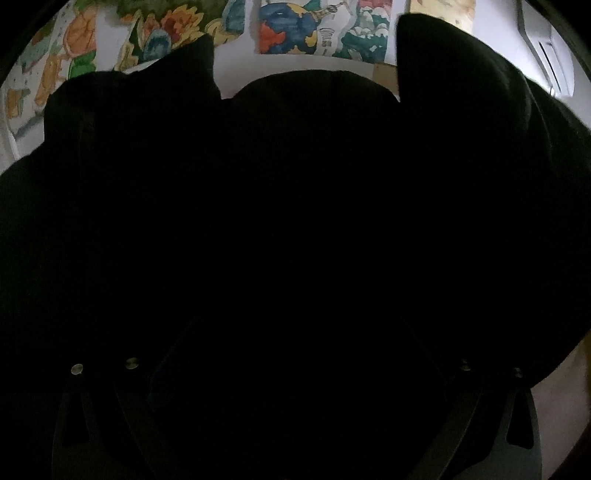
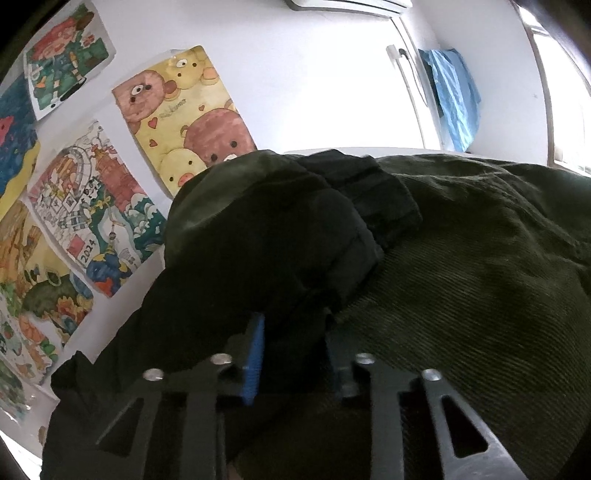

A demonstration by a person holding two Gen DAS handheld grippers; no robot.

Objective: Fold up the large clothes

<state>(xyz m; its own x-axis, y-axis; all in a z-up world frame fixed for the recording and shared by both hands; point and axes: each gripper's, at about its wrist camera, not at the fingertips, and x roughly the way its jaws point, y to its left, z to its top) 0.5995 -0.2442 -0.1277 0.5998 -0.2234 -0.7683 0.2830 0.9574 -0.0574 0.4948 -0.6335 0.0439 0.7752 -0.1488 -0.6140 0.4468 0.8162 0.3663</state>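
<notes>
Right wrist view: the right gripper (image 2: 293, 350) has its blue-padded fingers (image 2: 255, 354) pinched onto a bunched fold of a dark green garment (image 2: 461, 277), fabric packed between the pads w/ only that wad keeping them apart. Cloth is heavy twill, fine diagonal ribbing clear on the big lit panel to the right of the tongs; ahead & left of them it's rumpled into a thick, near-black lump with a ribbed, elasticated-looking band (image 2: 380, 199) running across its top. More of the garment hangs down left of the tongs and below them. Past the cloth, a white wall w/ coloured drawings: a bear-and-chick poster (image 2: 177, 110) up-left, a "2024" drawing (image 2: 92, 206) further left. Blue cloth (image 2: 452, 96) hangs on the wall far right, an AC unit (image 2: 351, 4) at top edge. Left wrist view: almost all black, the garment (image 1: 295, 184) draped right over the lens and the left gripper (image 1: 295, 350); only its rivets and linkage show faintly, so can't tell how the fingers sit or whether they grip anything. Above the cloth edge, wall drawings (image 1: 295, 29) and AC unit (image 1: 546, 59) up-right.
</notes>
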